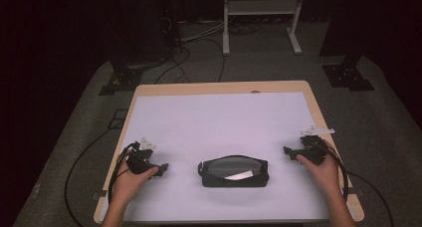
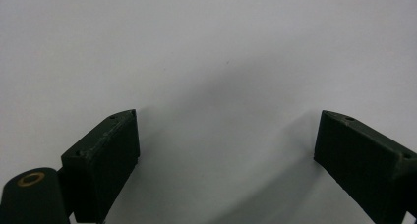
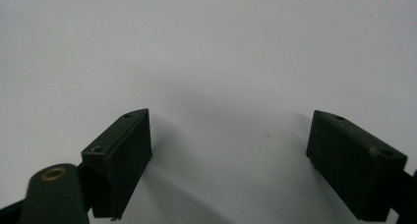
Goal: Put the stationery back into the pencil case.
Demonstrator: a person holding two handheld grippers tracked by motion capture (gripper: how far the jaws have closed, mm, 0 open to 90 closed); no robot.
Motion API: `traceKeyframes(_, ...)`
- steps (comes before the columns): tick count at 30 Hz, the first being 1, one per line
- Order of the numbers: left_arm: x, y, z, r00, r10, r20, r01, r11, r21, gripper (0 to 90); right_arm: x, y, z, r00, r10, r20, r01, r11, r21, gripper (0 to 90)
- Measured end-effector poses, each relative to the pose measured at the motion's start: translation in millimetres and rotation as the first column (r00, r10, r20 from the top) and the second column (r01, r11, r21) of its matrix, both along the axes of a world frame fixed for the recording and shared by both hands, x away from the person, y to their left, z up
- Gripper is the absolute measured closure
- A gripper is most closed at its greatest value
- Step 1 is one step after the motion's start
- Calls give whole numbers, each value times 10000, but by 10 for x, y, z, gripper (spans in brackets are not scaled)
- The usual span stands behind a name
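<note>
A black zip pouch (image 1: 233, 171) lies near the front middle of the white table mat (image 1: 219, 122), with a white slip (image 1: 239, 175) showing through its clear front. My left gripper (image 1: 163, 168) rests on the mat to the pouch's left, held by a hand. My right gripper (image 1: 287, 151) rests to the pouch's right, held by the other hand. In the left gripper view the left gripper (image 2: 226, 135) stands open over bare white mat. In the right gripper view the right gripper (image 3: 228, 135) is open too, with nothing between its jaws.
The mat covers a wooden table (image 1: 318, 107). Black cables (image 1: 84, 157) trail off the table's left and right sides. Beyond the table stand a white frame (image 1: 261, 18) and black stand feet (image 1: 348, 75) on grey floor.
</note>
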State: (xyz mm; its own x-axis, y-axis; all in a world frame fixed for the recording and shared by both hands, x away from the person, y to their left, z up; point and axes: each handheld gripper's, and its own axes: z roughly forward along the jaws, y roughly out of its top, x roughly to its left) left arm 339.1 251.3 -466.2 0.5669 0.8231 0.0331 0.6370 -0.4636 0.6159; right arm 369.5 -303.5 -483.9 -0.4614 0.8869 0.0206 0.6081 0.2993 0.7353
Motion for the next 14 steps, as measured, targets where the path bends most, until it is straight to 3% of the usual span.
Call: traceKeyframes(14,-3,20,-12,10000,12,33,-12,9999,-109,60,-1,0,0,10000,5,6,-5,10000,-9,160)
